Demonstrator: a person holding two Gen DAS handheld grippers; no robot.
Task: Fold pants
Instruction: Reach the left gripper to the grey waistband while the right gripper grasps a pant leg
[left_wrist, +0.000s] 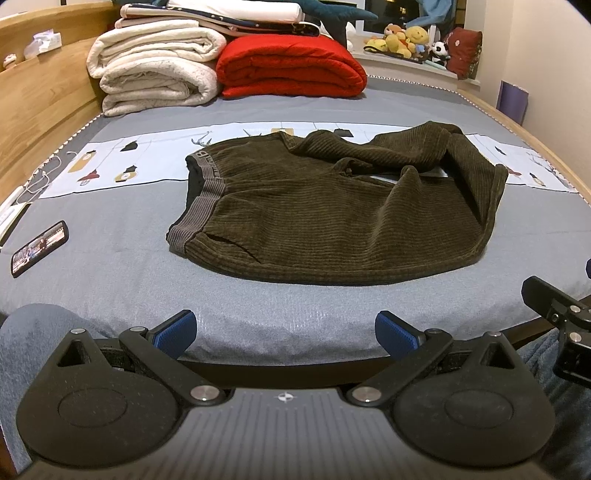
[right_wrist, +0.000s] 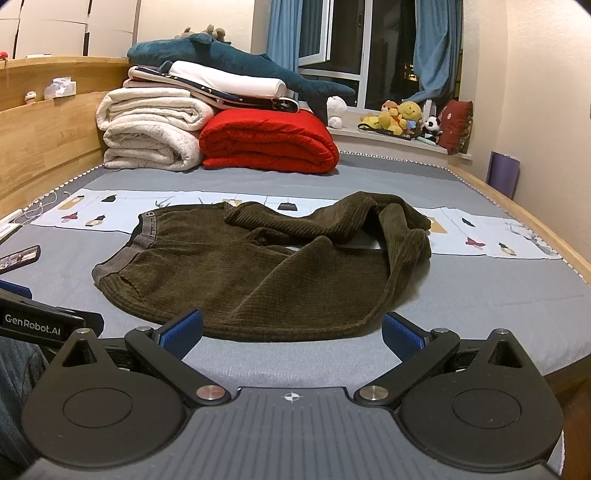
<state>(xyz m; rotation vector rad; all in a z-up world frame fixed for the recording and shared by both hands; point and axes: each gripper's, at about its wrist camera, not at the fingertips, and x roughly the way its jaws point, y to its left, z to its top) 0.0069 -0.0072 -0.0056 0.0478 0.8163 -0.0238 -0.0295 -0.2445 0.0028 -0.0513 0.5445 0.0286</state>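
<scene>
While pants (left_wrist: 325, 210) are lying rumpled mid-bed (left_wrist: 110, 273), legs bunching rightward, left gripper (left_wrist: 284, 334) and right gripper (right_wrist: 291, 332) are hovering wide open, gripping nothing. Risk: pinching 1 layer only, dragging thick corduroy crooked.

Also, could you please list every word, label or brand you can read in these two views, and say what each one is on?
"GenRobot.AI": white print on the black body of the left tool, seen in the right wrist view.
"B": one large letter on the grey waistband of the pants; the smaller letters beside it are too blurred to read.
Phone screen: lit, but nothing legible.
</scene>
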